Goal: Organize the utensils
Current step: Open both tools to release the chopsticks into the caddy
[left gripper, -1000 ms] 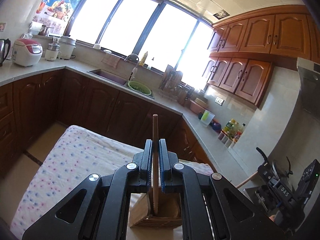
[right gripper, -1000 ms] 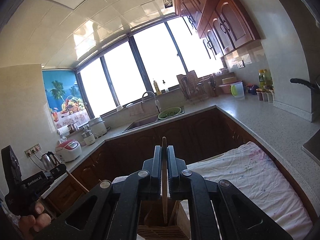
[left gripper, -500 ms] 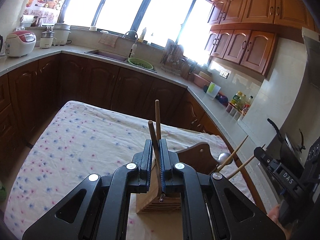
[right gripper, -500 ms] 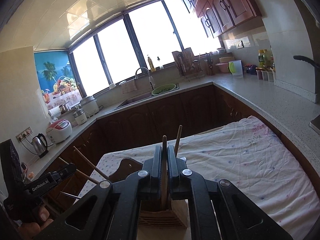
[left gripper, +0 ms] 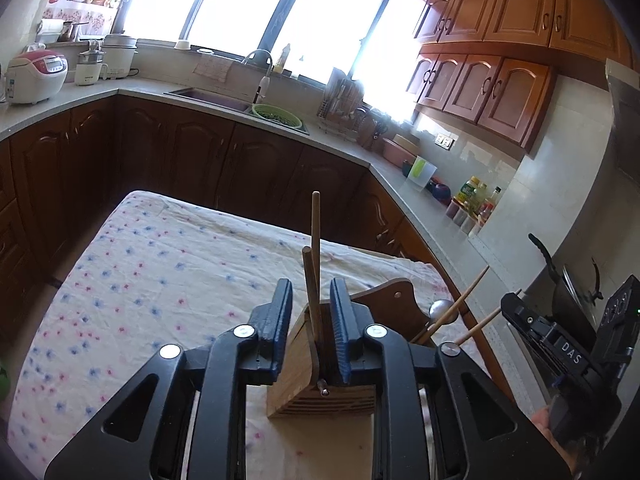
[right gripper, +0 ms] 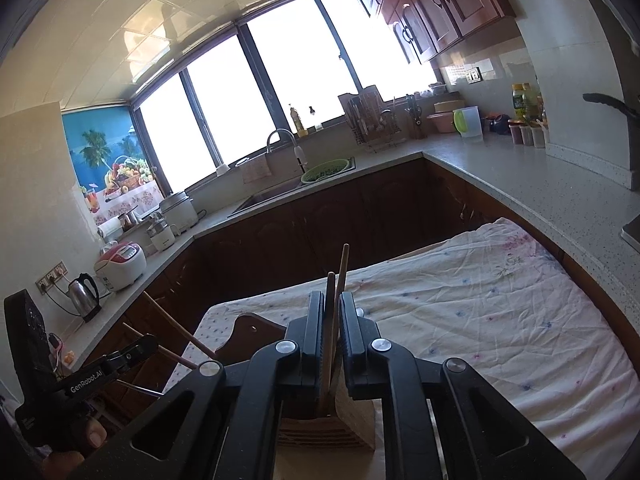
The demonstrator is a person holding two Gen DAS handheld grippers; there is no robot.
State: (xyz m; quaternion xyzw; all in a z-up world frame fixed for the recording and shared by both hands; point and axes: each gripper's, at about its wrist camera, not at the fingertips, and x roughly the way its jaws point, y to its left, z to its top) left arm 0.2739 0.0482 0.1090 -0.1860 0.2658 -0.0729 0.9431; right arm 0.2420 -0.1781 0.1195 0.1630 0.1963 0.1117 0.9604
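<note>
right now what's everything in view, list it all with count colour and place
wooden holder: 1, tan, on the table under both tongs
wooden sticks: 2, brown, upright in the holder
slanted sticks: 2, tan, in the rack beside it
tablecloth: 1, white with small flowers, over the table
colander: 1, green, at the sink
rice cooker: 1, white and red, on the counter
kettle: 1, steel, on the counter
left tongs: opening, sticks between, untouched
right tongs: opening, sticks between

A white tablecloth (left gripper: 168, 272) is sprinkled with small blue and pink flowers. The slatted utensil holder (left gripper: 320, 394) is pale wood. The grippers' fingers (left gripper: 340, 312) are black, padded in dark blue. A green colander (left gripper: 276, 115) is seen by dark brown cabinets (left gripper: 192, 160).
</note>
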